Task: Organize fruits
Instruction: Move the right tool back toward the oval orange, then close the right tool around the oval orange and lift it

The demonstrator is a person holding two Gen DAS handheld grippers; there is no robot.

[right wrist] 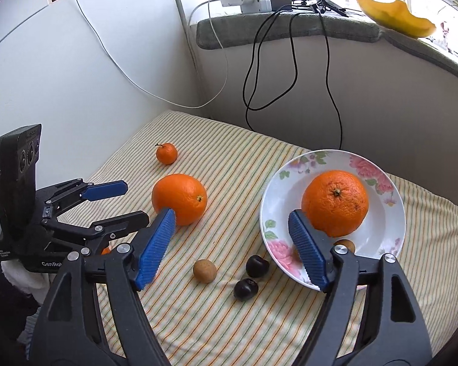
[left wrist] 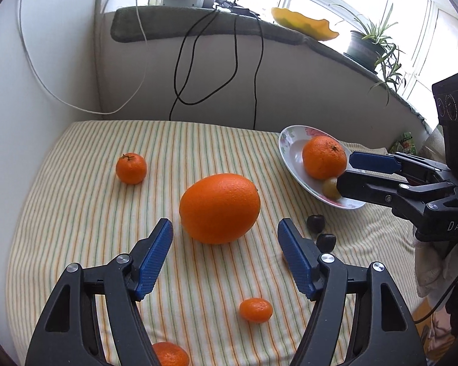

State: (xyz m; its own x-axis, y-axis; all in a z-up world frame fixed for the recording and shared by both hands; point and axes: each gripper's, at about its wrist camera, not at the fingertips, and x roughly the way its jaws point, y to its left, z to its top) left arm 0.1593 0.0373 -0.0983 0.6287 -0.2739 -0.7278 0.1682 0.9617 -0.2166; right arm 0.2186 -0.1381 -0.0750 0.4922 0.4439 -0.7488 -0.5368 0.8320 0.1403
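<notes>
Table: striped cloth by a window.
Left gripper: open, empty, near big orange.
Right gripper: open, empty, by plate.
Done: one orange on plate.
Left: other fruits lie loose.

Home room: striped cloth, potted plant on windowsill, floral plate.

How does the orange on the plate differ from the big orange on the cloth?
The orange on the plate is already in the floral plate; the big orange on the cloth lies loose on the striped cloth. The plated one shows its stem end upward; the loose one's points sideways. A small brownish fruit sits beside the plated one. Both look similar in colour and size.
</notes>
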